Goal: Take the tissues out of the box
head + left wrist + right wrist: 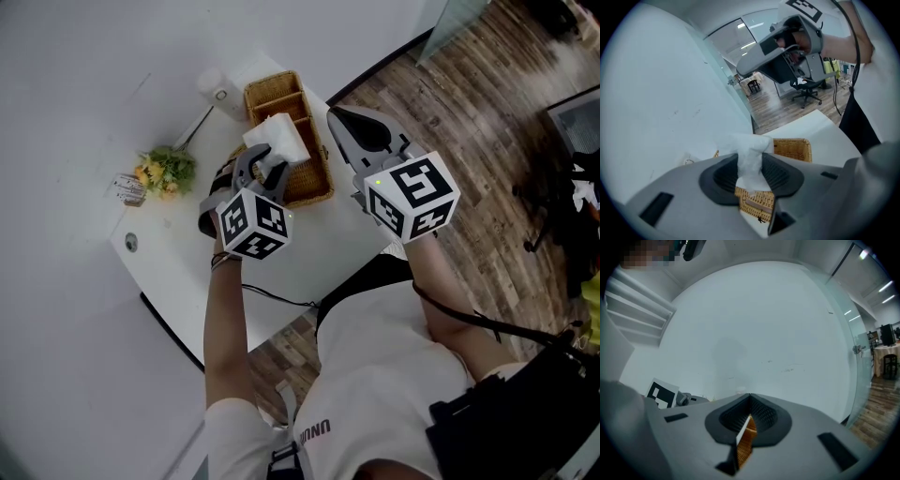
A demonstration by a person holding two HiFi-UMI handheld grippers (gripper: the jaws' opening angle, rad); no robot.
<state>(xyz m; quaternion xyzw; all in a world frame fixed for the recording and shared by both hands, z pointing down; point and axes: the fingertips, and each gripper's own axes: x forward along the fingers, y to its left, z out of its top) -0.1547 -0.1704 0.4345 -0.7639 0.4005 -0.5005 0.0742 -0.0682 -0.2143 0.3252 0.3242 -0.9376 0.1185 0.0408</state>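
While clenching the left gripper [750, 164] on a white tissue [746, 143], pressing both pads onto the sheet with its crumpled end poking past the tips, holding it just above the wicker basket [317, 187] serving as the box, at 12 o'clock of that gripper in the head view. Keeping the right gripper [750, 397] clenched as well, with tips together on nothing and only wicker showing through the slit beneath them. Hanging beside the basket's 3 o'clock rim, with contact impossible to confirm.

Probably pulling one sheet free. For doing it well: drawing straight up and slowly, keeping the pinch firm to avoid slipping or tearing the thin paper, and steadying the light basket against tipping or sliding on the white table [309, 253].

Farther out, at 9 o'clock of the left gripper, spotting yellow flowers [167, 171].

Reading little anywhere: only square black-and-white markers on both cubes, a tiny label [129, 187] by the flowers too small to read, and partial lettering like "UNN" on the person's white shirt [375, 375].
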